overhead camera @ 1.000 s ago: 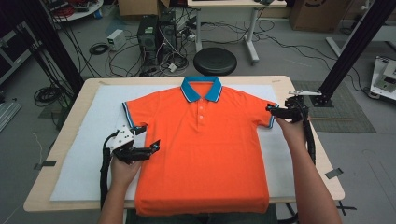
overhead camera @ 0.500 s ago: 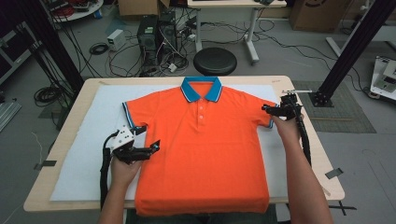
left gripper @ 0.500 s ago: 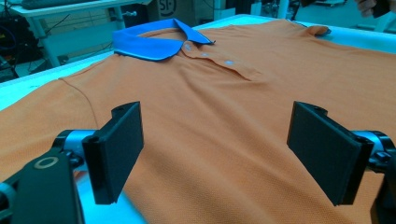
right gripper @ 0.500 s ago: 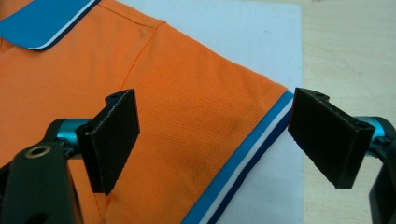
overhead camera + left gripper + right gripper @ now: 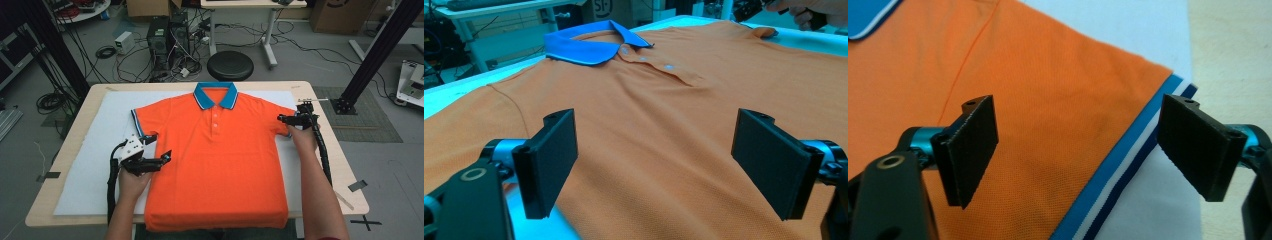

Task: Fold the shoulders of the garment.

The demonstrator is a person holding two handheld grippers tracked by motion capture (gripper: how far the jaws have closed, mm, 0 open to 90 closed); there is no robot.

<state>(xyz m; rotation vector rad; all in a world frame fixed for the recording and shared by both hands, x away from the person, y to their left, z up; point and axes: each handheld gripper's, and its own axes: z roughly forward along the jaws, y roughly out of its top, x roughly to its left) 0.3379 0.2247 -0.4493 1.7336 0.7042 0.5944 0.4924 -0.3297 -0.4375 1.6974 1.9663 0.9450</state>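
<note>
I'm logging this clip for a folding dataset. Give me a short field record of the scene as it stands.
garment: orange short-sleeved polo shirt with blue collar, lying flat, front up, buttons showing
surface: white sheet on a light wooden table
left gripper: open, over the shirt's side edge below the sleeve
right gripper: open, at the sleeve's blue-and-white striped cuff
shirt held: no, neither gripper is shut on it

Grey floor point(image 5: 325, 55) littered with cables point(image 5: 125, 60). Round black stool point(image 5: 230, 65) behind wooden counter point(image 5: 75, 145). PC tower point(image 5: 167, 35), white desk point(image 5: 240, 5), black frame posts point(image 5: 380, 50), cardboard box point(image 5: 340, 15).
</note>
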